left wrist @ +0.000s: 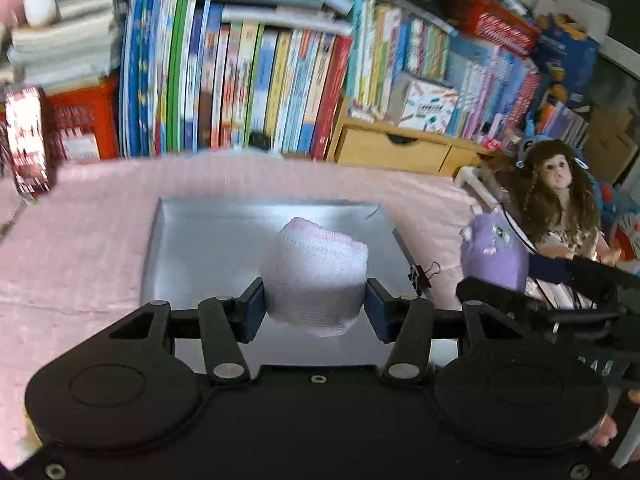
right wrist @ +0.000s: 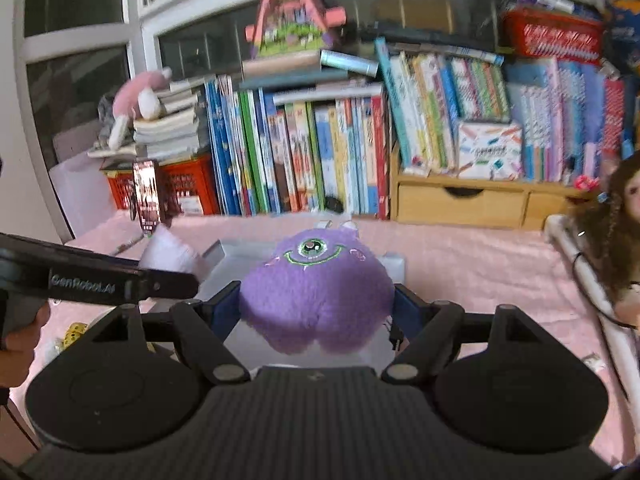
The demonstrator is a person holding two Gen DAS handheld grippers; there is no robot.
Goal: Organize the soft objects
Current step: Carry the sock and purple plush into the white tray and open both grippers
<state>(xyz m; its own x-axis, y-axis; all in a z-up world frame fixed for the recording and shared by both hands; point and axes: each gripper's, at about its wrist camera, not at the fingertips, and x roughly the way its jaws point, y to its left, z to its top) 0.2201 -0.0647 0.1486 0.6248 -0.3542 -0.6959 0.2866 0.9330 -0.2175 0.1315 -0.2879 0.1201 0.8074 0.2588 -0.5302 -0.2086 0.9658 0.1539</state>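
Left tongs (left wrist: 315, 305) clamped on a rolled white-and-pink sock (left wrist: 314, 276), held above a shallow metal tray (left wrist: 192, 248); right tongs (right wrist: 316, 307) clamped on a purple 1-eyed plush monster (right wrist: 316, 292), also over the tray; the tray rests on a surface covered with pink cloth (left wrist: 80, 240); a long-haired doll (left wrist: 556, 196) sits at the right; upright books (left wrist: 248, 88) line the rear.

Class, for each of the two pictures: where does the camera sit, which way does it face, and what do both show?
Left wrist: on the left hand-held gripper, facing the metal tray and books; it grips a rolled sock.
Right wrist: on the right hand-held gripper, gripping a purple plush monster.
Shared: tray, bookshelf, doll, each other's gripper.
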